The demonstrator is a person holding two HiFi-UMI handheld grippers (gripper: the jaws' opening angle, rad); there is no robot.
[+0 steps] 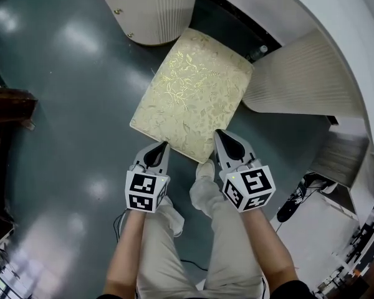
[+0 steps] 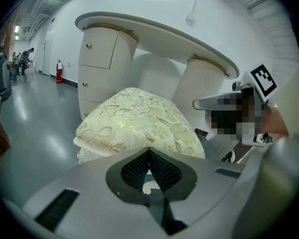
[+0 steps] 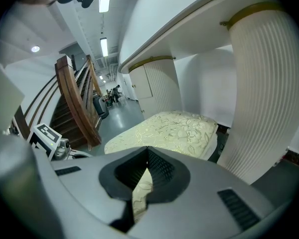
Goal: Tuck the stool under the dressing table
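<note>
The stool has a cream cushion with a gold floral pattern and stands on the grey floor, its far end between the two ribbed pedestals of the white dressing table. My left gripper is shut, its tips at the cushion's near edge. My right gripper is also shut, with its tips over the near right corner. In the left gripper view the stool rises just beyond the closed tips of my left gripper, under the table top. The right gripper view shows the cushion right past the tips of my right gripper.
The left pedestal and right pedestal flank the stool. A dark wooden staircase stands at the left. Black cables and gear lie at the right. A small bottle sits under the table. The person's legs are below the grippers.
</note>
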